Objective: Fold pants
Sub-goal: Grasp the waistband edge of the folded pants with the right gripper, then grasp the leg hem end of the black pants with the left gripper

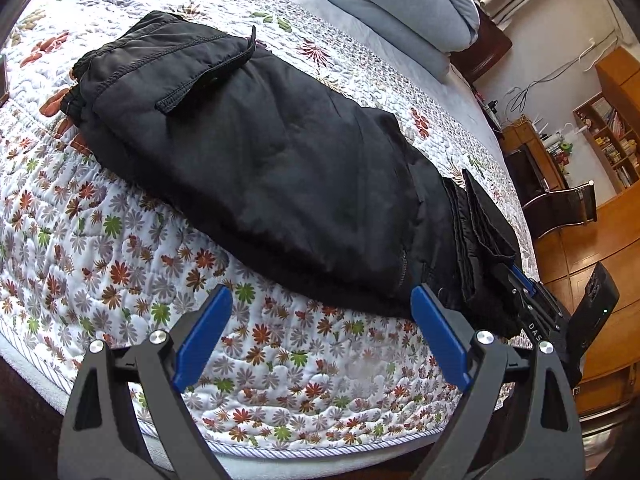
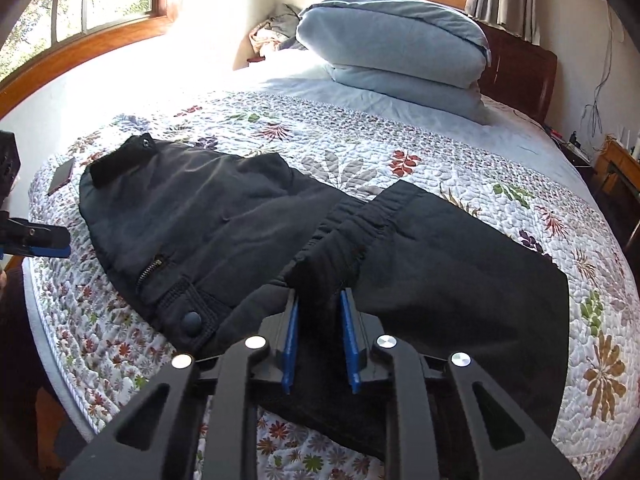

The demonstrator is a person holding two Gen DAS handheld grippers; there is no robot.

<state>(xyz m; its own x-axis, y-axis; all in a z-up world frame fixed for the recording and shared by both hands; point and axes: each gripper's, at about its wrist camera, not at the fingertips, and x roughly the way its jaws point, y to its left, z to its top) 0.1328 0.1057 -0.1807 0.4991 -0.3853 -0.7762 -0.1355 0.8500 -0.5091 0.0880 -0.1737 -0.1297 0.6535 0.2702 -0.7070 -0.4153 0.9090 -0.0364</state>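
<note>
Right wrist: black pants (image 2: 240, 216) half-folded, right tongs (image 2: 319, 300) pinching waistband; left tongs (image 1: 322, 300) spread.

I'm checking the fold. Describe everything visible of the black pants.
The black pants lie flat on the floral quilt, legs stacked. The fabric looks thick and matte, with a zipper, a snap button and a flapped pocket. The right tool is closed on the gathered elastic waistband; the left tool stands open beside the edge.
</note>
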